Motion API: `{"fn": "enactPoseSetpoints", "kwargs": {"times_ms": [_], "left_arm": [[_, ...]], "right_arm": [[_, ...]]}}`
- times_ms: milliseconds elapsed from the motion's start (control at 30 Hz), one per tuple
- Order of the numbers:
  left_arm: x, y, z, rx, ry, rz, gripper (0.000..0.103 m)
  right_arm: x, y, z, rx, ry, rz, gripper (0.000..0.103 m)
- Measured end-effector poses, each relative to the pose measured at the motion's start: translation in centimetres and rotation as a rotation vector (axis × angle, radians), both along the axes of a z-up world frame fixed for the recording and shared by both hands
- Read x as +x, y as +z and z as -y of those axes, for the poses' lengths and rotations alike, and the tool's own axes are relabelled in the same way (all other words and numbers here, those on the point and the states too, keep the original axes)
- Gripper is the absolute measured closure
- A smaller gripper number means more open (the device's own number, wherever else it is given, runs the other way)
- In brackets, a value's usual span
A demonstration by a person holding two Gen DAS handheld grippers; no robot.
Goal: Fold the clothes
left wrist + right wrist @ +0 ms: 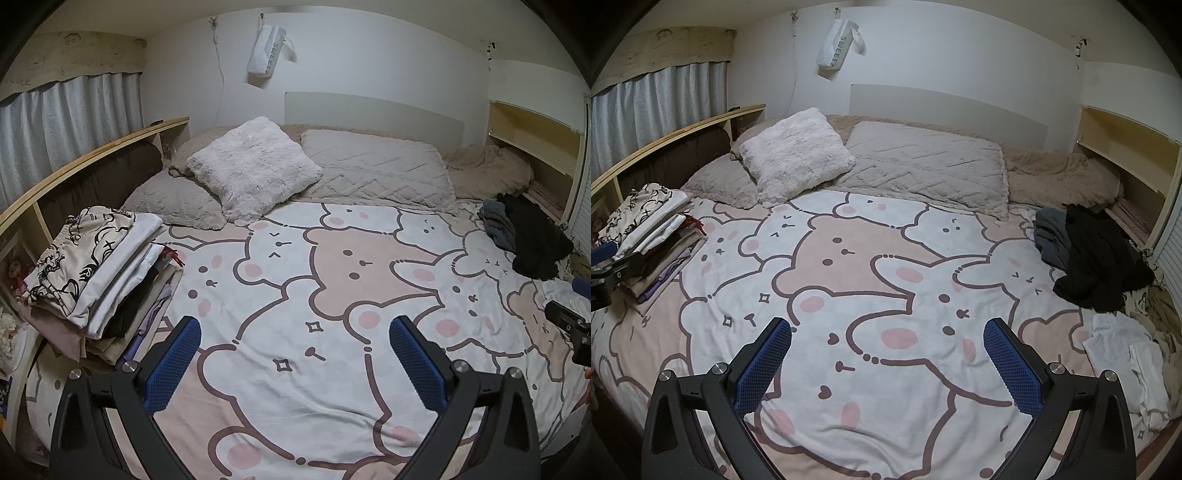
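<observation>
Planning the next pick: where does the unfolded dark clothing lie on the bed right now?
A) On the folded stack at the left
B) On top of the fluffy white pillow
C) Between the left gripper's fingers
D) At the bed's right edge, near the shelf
D: the dark clothing lies crumpled at the bed's right side below the shelf, apart from the folded stack at the left.

White soft pouch [837, 43] hanging on the wall above the bed, dark capitals "SWEET" down its side, beige curtain valance [668, 48] with faint unreadable script
</observation>
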State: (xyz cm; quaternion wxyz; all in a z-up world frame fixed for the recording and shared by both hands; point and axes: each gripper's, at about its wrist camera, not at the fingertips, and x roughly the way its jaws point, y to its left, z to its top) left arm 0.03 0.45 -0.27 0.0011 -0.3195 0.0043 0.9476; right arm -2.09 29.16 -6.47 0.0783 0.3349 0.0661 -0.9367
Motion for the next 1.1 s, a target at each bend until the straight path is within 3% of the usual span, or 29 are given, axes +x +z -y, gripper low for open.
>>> {"fn": "enactPoseSetpoints", "kwargs": {"times_ms": [633, 833, 967, 1100], "left_arm": [[0.7, 0.1, -1.6, -0.082, -0.037, -0.018, 0.000], [0.4, -0.1, -1.0, -0.026, -0.013, 0.040, 0.000], [0.9, 0.1, 0.1, 0.038, 0.028, 0.022, 0.000], [1.3, 0.1, 0.9, 0.042, 0.072, 0.006, 0.000]], "right_arm": [[-0.1, -0.3, 0.0, 0.016, 0.007, 0.018, 0.000], [0.0, -0.4, -0.1, 0.019, 0.003, 0.026, 0.000], [0.0, -0.6, -0.1, 0.033, 0.005, 0.032, 0.000], [0.1, -0.8, -0.1, 0.053, 0.001, 0.037, 0.000]]}}
